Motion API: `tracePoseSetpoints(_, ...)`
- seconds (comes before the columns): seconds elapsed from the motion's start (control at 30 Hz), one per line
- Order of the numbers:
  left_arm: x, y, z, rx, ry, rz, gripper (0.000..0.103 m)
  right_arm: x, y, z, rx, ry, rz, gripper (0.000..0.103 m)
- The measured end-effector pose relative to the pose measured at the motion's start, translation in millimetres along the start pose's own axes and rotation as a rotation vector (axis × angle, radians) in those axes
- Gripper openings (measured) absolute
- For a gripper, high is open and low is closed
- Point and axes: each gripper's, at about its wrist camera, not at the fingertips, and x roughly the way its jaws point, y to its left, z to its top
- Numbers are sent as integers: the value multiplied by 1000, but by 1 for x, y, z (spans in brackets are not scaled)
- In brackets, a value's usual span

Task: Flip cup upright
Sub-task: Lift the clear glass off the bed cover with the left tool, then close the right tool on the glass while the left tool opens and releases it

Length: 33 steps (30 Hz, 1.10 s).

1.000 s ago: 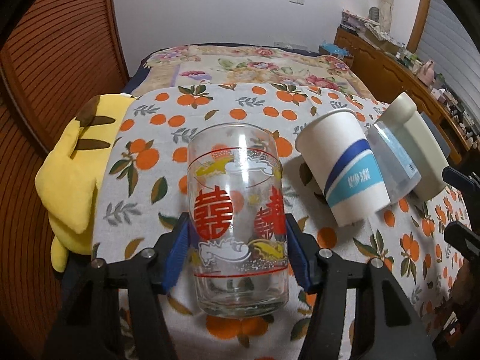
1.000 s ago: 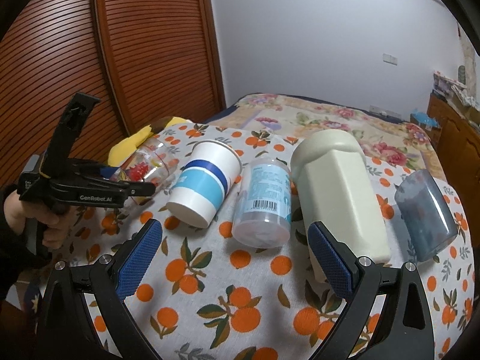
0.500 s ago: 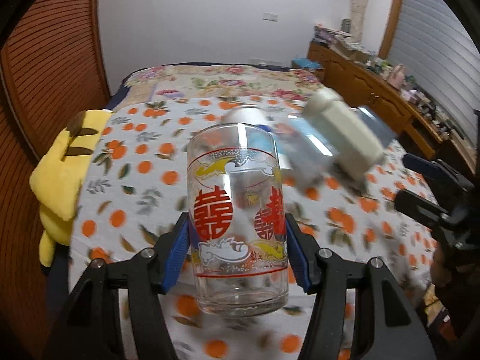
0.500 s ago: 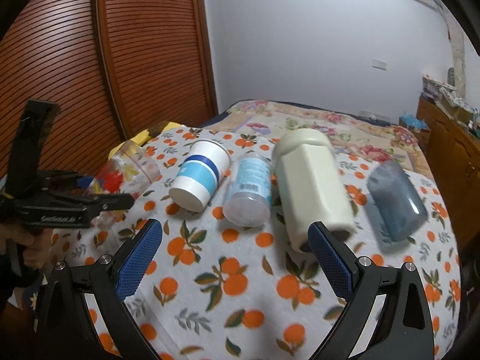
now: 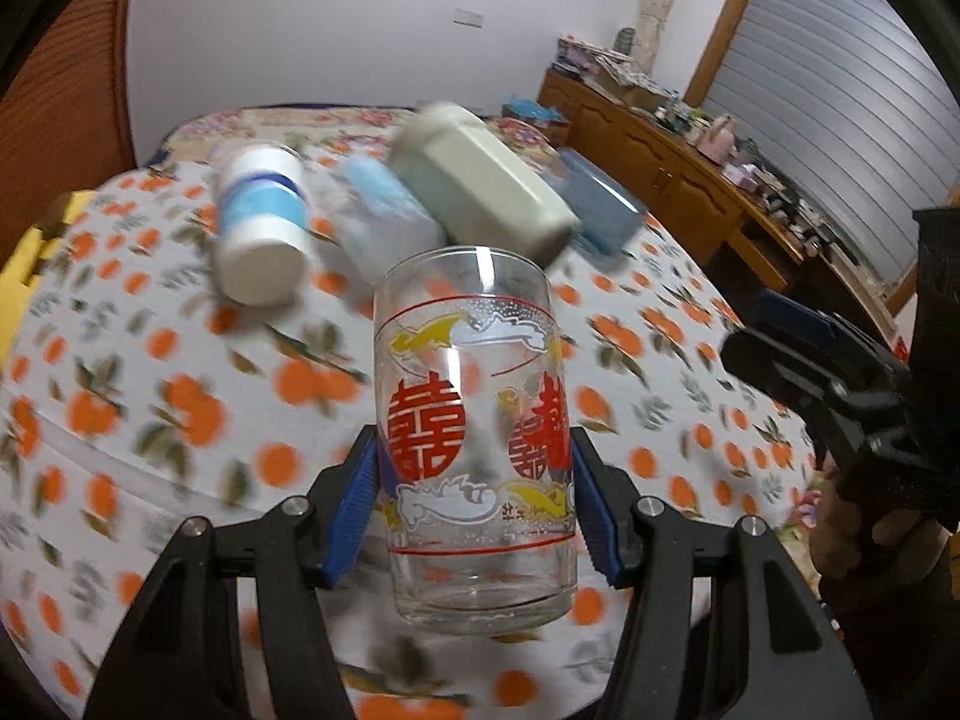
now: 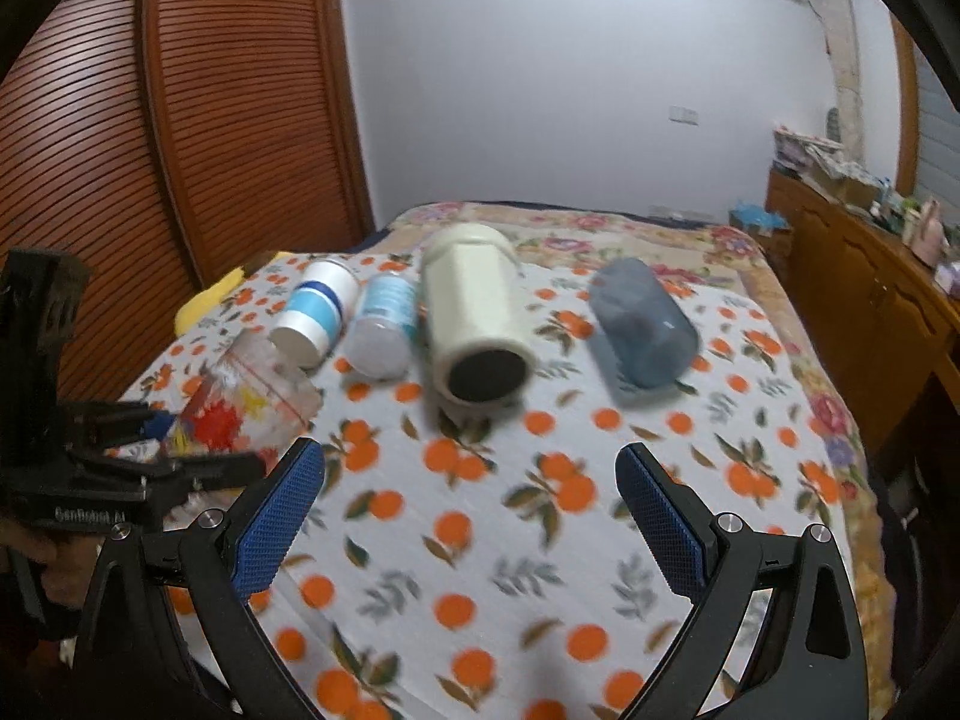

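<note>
My left gripper [image 5: 474,516] is shut on a clear glass cup [image 5: 474,420] with red characters and yellow birds, holding it above the orange-print cloth with its thick base toward the camera. In the right wrist view the same glass cup [image 6: 252,402] hangs tilted at the left in the left gripper [image 6: 180,450]. My right gripper [image 6: 468,516] is open and empty over the near part of the cloth. It also shows at the right edge of the left wrist view [image 5: 840,372].
Several cups lie on their sides at the back of the table: a white-and-blue paper cup [image 6: 318,318], a clear plastic cup [image 6: 384,324], a cream tumbler [image 6: 474,318] and a grey-blue cup [image 6: 642,330]. A yellow plush [image 6: 207,303] lies at the left edge.
The left gripper has carried the glass cup back and to the right, away from the lying cups. The right gripper has pulled back and stays open.
</note>
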Motion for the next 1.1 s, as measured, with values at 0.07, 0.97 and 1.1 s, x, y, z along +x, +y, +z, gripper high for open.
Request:
tracePoseSetpoints(0.07,7,-11,-5,3,23,-18,58,-2,-8,-4,15,8,-12,99)
tracePoseSetpoints(0.97,40,-34,1,44,54,23,60,3,-40,-21,97,60,-44,99)
tracePoseSetpoints(1.1,26,-33,3,51,3,40,67,5,-38,-20,102,72,-31,99)
